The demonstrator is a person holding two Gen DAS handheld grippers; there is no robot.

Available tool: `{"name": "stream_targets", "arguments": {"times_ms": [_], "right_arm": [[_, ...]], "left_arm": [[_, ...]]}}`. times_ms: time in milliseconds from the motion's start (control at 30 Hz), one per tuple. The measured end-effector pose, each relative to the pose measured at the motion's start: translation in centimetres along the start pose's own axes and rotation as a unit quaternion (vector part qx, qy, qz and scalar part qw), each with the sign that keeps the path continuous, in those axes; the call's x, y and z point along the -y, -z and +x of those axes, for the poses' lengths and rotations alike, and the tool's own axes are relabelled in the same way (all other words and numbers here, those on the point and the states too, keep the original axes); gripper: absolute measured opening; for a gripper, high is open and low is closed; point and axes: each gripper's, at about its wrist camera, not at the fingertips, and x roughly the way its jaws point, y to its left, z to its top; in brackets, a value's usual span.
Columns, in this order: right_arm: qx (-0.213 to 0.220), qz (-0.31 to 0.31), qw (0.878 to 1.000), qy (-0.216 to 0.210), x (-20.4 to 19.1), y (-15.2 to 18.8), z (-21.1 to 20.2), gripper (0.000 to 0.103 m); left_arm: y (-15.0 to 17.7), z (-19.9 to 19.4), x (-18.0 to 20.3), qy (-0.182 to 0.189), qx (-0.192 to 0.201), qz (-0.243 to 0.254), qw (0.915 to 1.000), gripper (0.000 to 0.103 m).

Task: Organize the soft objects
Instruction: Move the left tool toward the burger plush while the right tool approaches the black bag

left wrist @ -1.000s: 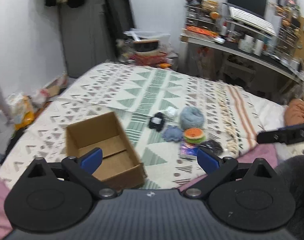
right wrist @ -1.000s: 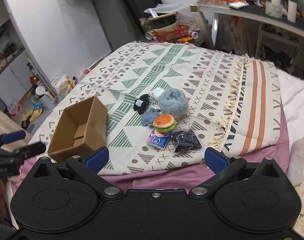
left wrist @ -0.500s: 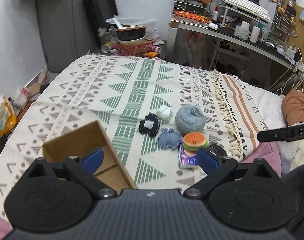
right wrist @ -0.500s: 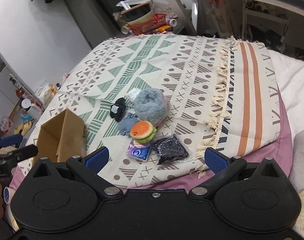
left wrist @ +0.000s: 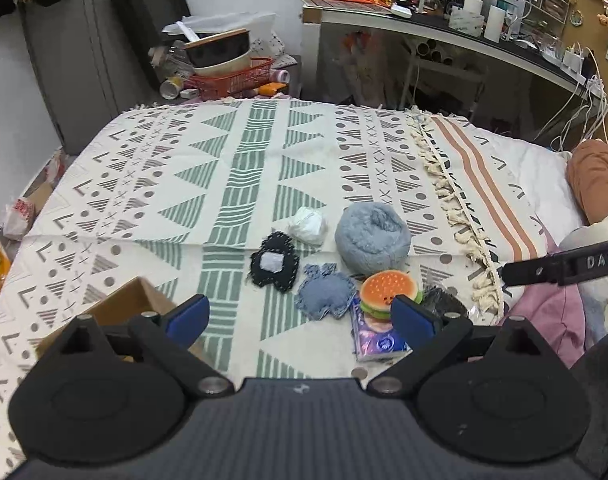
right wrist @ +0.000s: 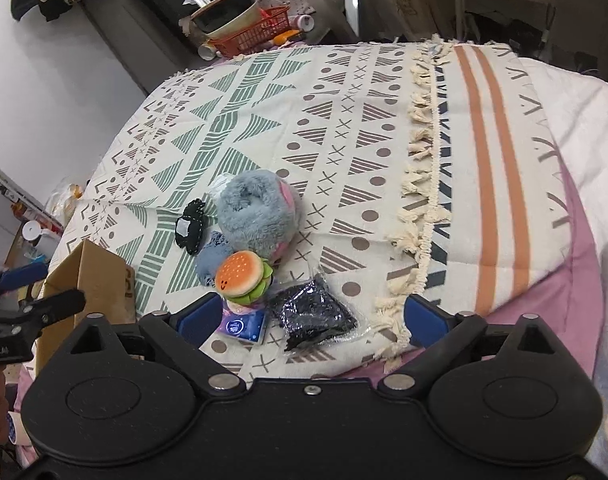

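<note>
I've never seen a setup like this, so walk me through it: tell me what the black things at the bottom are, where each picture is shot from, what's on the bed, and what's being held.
The black shapes are hand-held grippers, one in each of a person's hands, each with two blue-tipped fingers. A camera on each gripper looks forward along its fingers.

One picture comes from the left gripper, the other from the right gripper. Each also catches the other gripper at its edge.

On the patterned blanket lie a grey plush, a burger toy, a black patch, a denim patch, a white wad, a tissue pack and a dark packet. A cardboard box sits to the left.

Both grippers are open and hold nothing.
</note>
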Motion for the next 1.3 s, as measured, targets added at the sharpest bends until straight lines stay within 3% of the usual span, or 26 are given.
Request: {"name": "stream_targets", "arguments": {"times_ms": [233, 533, 800, 1300], "right_arm": [[-0.023, 0.008, 1.0, -0.019, 1.3, 0.4, 2.9, 0.078], [-0.003, 0.022, 0.999, -0.025, 2.4, 0.9, 4.6, 0.077], [-0.013, 0.049, 0.998, -0.021, 2.9, 1.2, 6.2, 0.077], [-0.032, 0.058, 0.997, -0.035, 3.3, 1.1, 7.5, 0.072]], "left_arm": [[-0.5, 2.9, 0.9, 0.024, -0.006, 0.011, 0.9996, 0.095], [-0.9, 7.2, 1.4, 0.045, -0.018, 0.002, 0.9988, 0.094], [-0.9, 10.9, 3.4, 0.065, -0.03, 0.013, 0.9973, 0.094], [-0.2, 13.0, 4.0, 0.075, -0.048, -0.001, 0.996, 0.094]]}}
